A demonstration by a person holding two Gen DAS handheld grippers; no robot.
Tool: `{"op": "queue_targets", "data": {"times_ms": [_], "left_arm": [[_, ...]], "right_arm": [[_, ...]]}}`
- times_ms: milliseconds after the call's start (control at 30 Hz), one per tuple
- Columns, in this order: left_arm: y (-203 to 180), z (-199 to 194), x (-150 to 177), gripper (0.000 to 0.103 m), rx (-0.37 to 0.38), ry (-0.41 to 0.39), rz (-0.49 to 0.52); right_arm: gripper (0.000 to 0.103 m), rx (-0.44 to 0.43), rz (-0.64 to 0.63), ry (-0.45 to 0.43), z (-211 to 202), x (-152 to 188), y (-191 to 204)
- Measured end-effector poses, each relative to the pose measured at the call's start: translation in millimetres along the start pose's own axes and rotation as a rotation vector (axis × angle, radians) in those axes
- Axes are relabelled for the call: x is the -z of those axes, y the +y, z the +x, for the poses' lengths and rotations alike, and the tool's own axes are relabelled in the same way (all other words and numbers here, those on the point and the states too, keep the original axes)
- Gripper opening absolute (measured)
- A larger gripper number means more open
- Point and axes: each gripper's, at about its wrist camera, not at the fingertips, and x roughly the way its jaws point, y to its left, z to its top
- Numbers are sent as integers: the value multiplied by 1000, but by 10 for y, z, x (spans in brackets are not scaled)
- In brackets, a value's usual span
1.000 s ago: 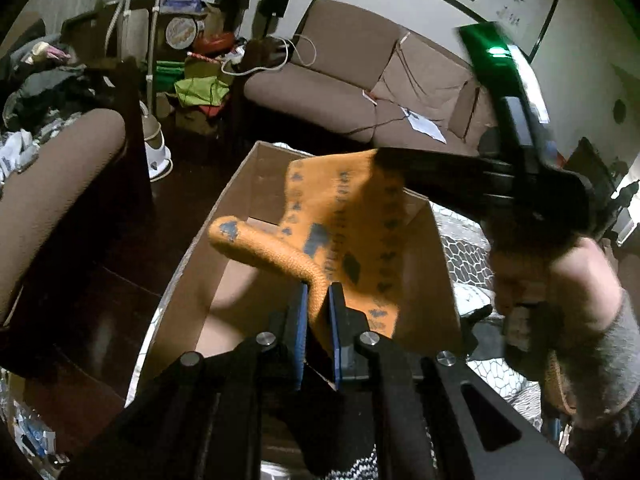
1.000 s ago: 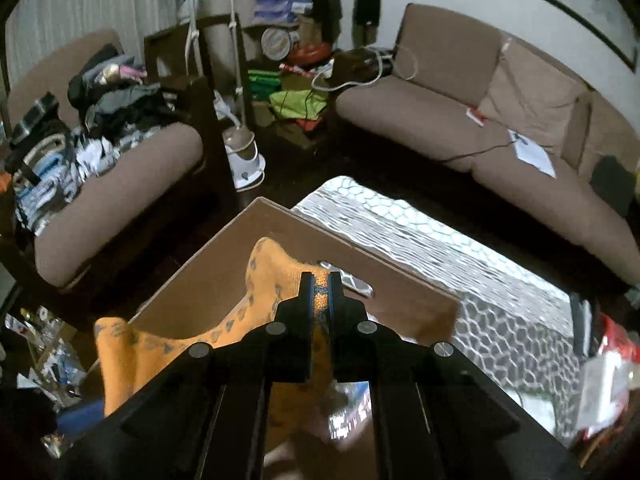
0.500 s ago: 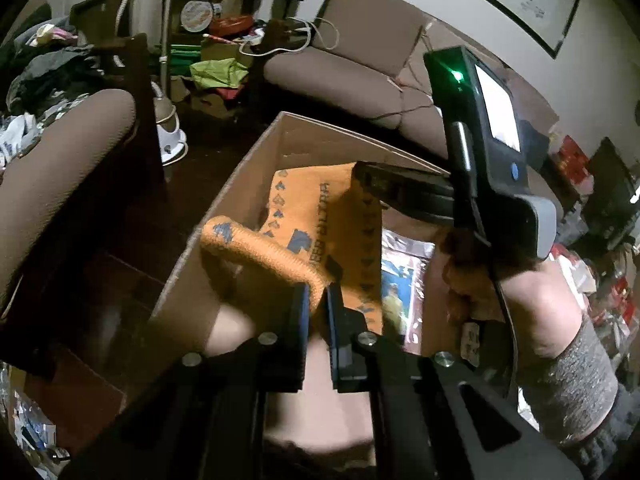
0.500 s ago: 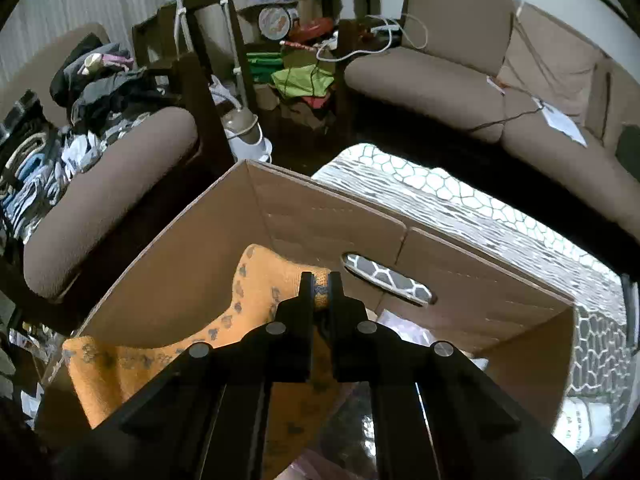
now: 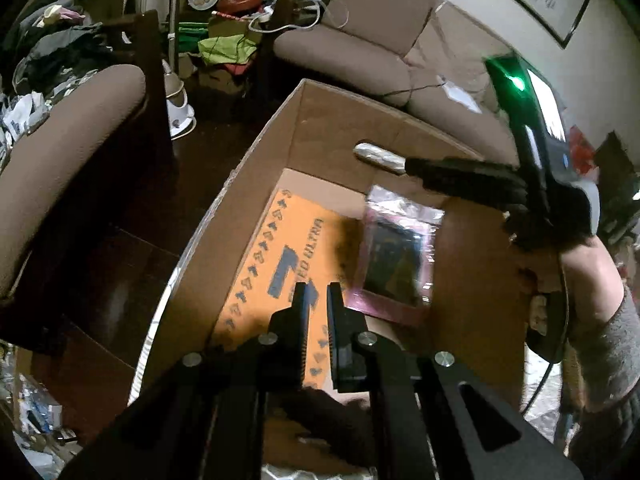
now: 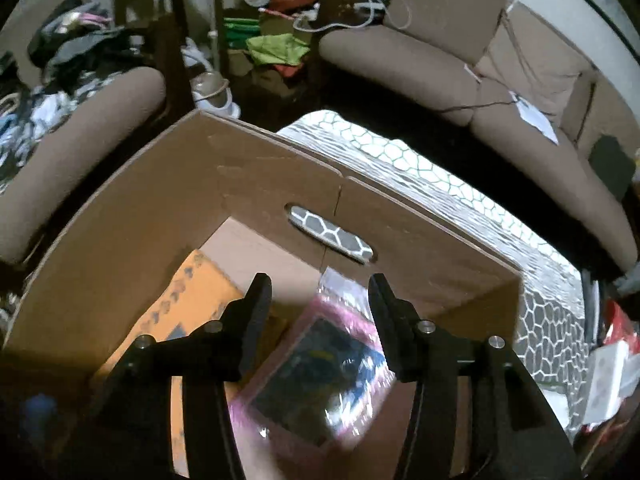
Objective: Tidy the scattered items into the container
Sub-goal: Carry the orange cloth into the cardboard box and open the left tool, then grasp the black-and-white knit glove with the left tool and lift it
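Observation:
An orange knitted cloth [image 5: 272, 256] with blue marks lies flat on the floor of the cardboard box [image 5: 328, 120]; it also shows in the right wrist view [image 6: 188, 300]. A pink plastic packet [image 5: 396, 264] lies beside it, seen too in the right wrist view [image 6: 320, 376]. My left gripper [image 5: 318, 292] hangs above the cloth with a narrow gap between its fingers and holds nothing. My right gripper [image 6: 320, 280] is wide open above the packet inside the box [image 6: 256, 168]; its body shows in the left wrist view [image 5: 480, 176].
A brown sofa [image 6: 460, 52] stands behind the box. A brown armchair [image 5: 68, 136] with piled clothes is at the left. A honeycomb-patterned mat [image 6: 440, 184] covers the surface under the box. Loose items [image 6: 612, 368] lie at the right.
Both grippers lowered the orange cloth into the box and let it go; it now lies flat on the bottom. The right gripper has opened wide, the left slightly.

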Motion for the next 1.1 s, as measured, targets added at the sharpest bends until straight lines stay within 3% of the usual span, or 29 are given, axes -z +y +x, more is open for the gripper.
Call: {"op": "queue_targets", "data": {"times_ms": [167,233,267,300,333,400,600,733,933,967,1033,1100], "left_arm": [[-22,-334,422,14,103,-10,0],[-50,-395,669,35,147,4,-8],[-75,-466,789,42,163,-24,-8],[-99,-499,855,55,166,-32,-8],[-132,-524,920,59,178,-35,-11],[-190,-527,982,60,204,-23,-15],[-199,-605,1160,65,149,-43,-5],[-231,-413,1189,65,114,4,-9],[-344,-225,1249,63,159,39,-6],[-346,-207,1256,58,167,44,-12],[-333,-187,1265,30,204,57,-36],[-338,-200,1272,17,218,56,-35]], "right_arm": [[47,-172,-39,0,-564,333,-115],[47,-254,-27,13,-780,556,-149],[47,-296,-12,25,-885,712,-169],[47,-336,4,36,-968,867,-188],[47,-365,21,46,-1025,1003,-197],[48,-410,53,60,-1112,1227,-226],[48,-488,53,78,-1325,1654,-73],[46,-514,51,91,-1313,1739,73],[39,-538,69,134,-1209,1859,175],[39,-552,76,140,-1189,1874,186],[37,-571,97,142,-1170,1897,190],[33,-587,103,138,-1163,1911,194]]}}
